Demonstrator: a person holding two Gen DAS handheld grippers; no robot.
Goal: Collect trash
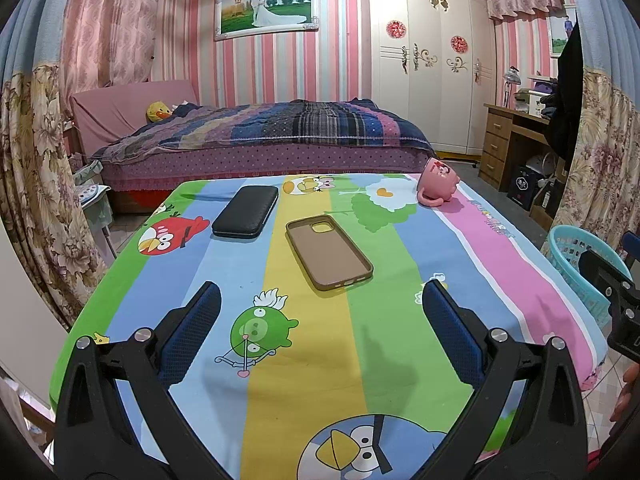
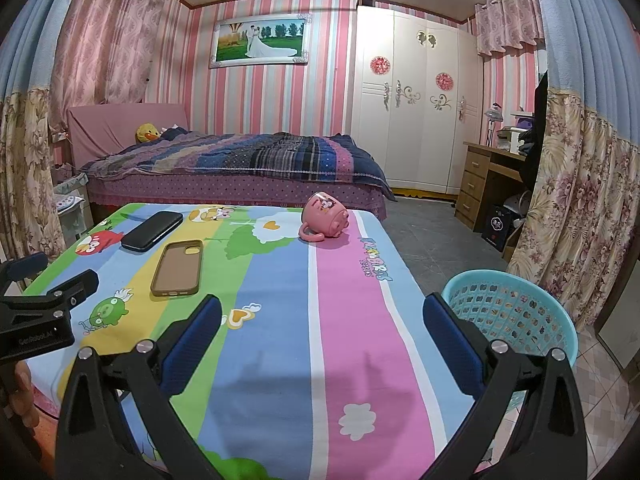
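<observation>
A table under a colourful cartoon cloth (image 1: 400,320) (image 2: 280,360) holds a brown phone case (image 1: 329,253) (image 2: 177,268), a black glasses case (image 1: 245,211) (image 2: 152,230) and a pink mug (image 1: 437,185) (image 2: 324,219) lying on its side. A light blue plastic basket (image 2: 516,320) (image 1: 576,268) stands on the floor at the table's right edge. My left gripper (image 1: 320,336) is open and empty above the near part of the table. My right gripper (image 2: 322,344) is open and empty, over the pink stripe beside the basket. No trash item shows clearly.
A bed (image 1: 260,136) stands behind the table, a white wardrobe (image 1: 428,72) and a wooden desk (image 1: 508,140) at the back right. Floral curtains (image 2: 580,208) hang on both sides. The other gripper shows at each view's edge (image 1: 616,292) (image 2: 36,312).
</observation>
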